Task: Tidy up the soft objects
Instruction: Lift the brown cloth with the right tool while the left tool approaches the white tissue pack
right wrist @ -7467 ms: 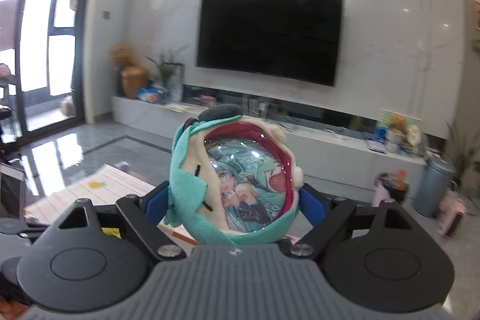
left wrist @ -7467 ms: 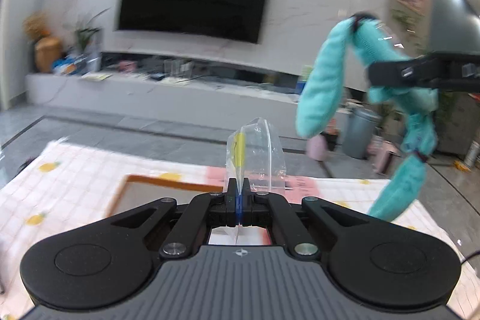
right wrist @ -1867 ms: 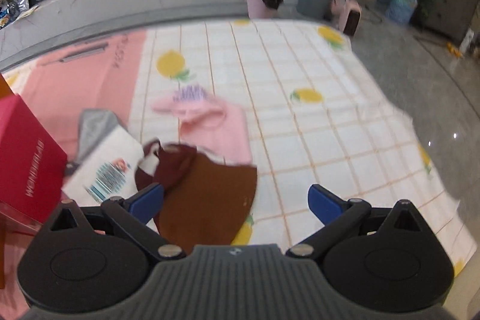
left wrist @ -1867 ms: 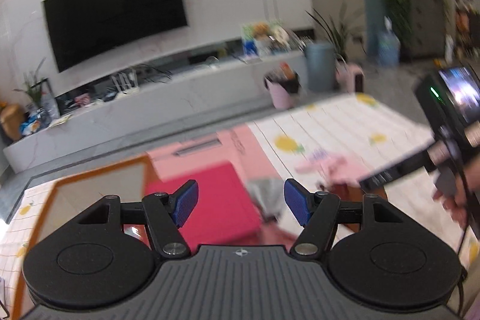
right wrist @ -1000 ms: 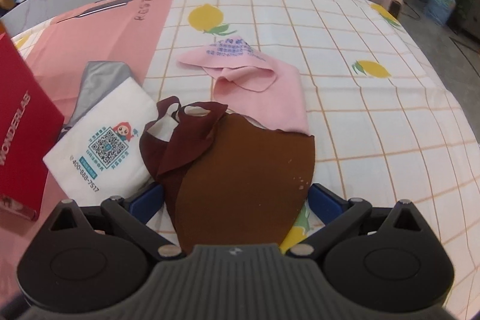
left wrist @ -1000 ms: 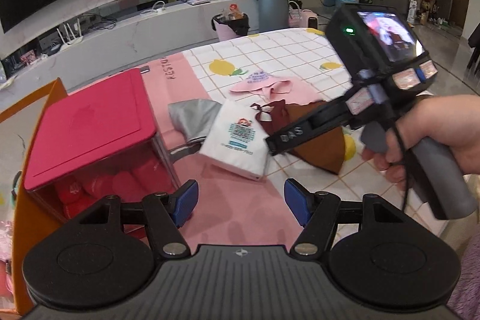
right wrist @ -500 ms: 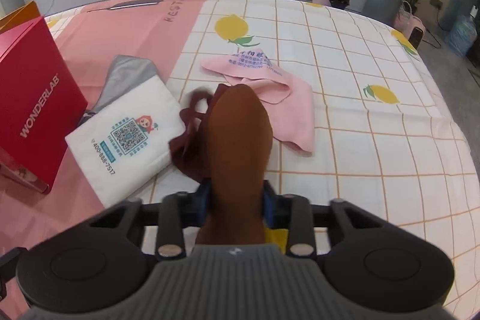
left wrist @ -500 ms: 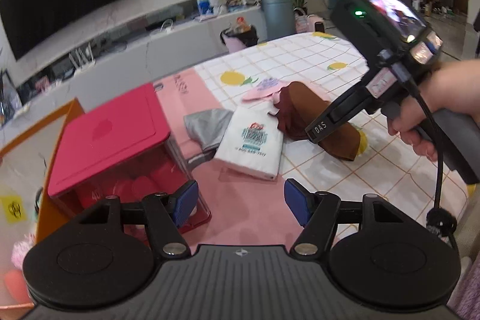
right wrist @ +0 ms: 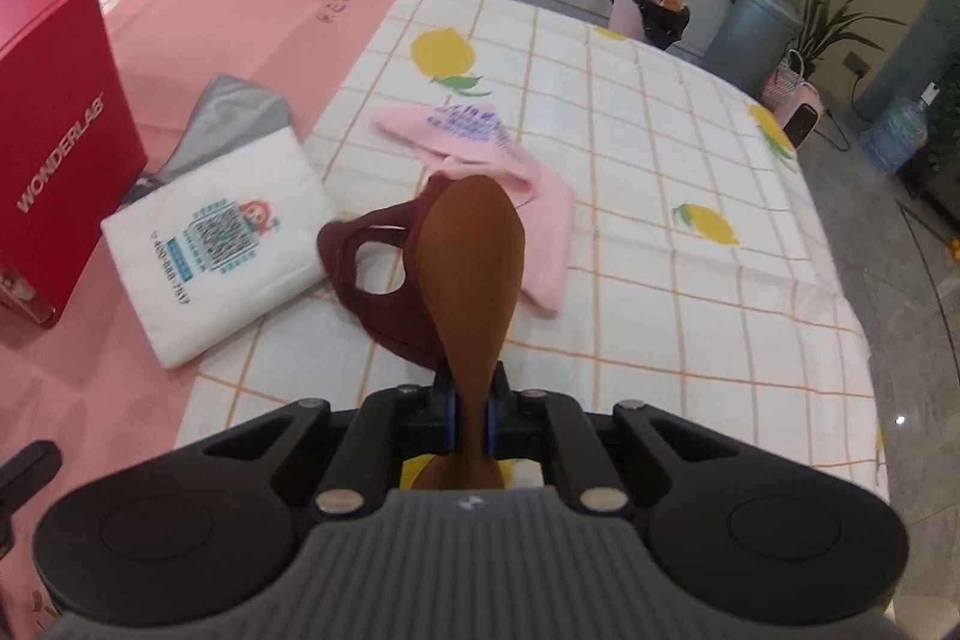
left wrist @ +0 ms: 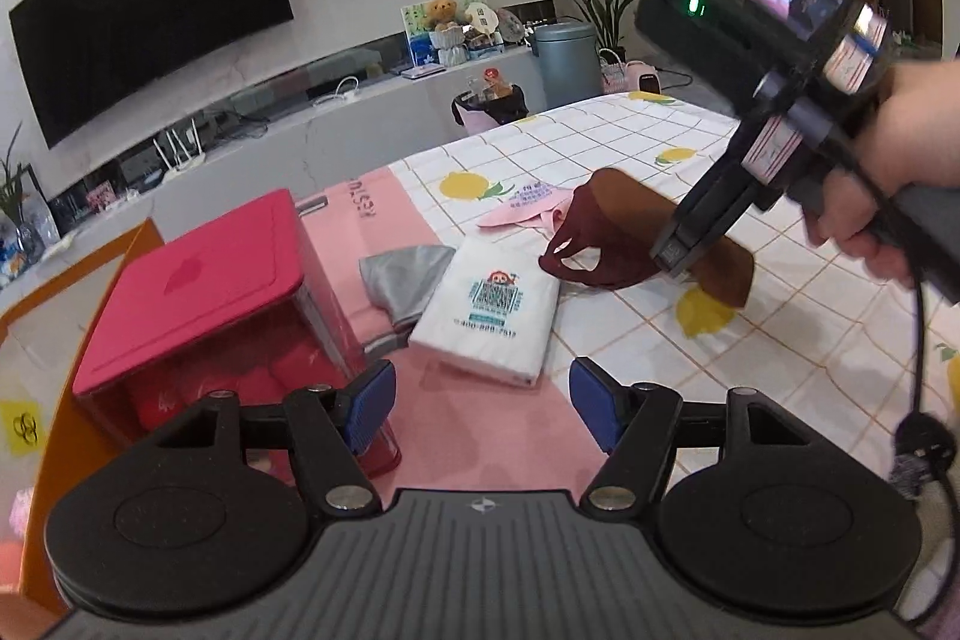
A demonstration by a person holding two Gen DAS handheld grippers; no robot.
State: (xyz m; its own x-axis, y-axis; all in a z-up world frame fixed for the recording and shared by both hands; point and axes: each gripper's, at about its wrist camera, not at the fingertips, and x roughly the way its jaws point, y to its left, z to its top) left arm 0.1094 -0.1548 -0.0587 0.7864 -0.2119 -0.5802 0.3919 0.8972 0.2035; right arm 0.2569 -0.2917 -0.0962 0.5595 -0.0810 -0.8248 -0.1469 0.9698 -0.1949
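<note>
My right gripper point(right wrist: 471, 421) is shut on a brown face mask point(right wrist: 474, 256) and holds it lifted off the table; a dark maroon mask point(right wrist: 384, 280) hangs with it. In the left wrist view the right gripper point(left wrist: 681, 259) pinches the brown mask point(left wrist: 624, 226) above the tablecloth. My left gripper point(left wrist: 483, 403) is open and empty, low over the pink part of the cloth. A pink cloth point(right wrist: 480, 142), a white tissue pack point(right wrist: 216, 232) and a grey mask point(right wrist: 234, 118) lie on the table.
A red box point(left wrist: 198, 280) marked WONDERLAB point(right wrist: 48, 112) stands at the left inside an orange bin point(left wrist: 36, 340). The table has a checked lemon-print cloth point(right wrist: 660, 196). A TV wall, bins and plants stand beyond the table.
My right gripper has closed tight on the brown mask and lifted it and the maroon mask off the table. My left gripper stays open and has barely moved.
</note>
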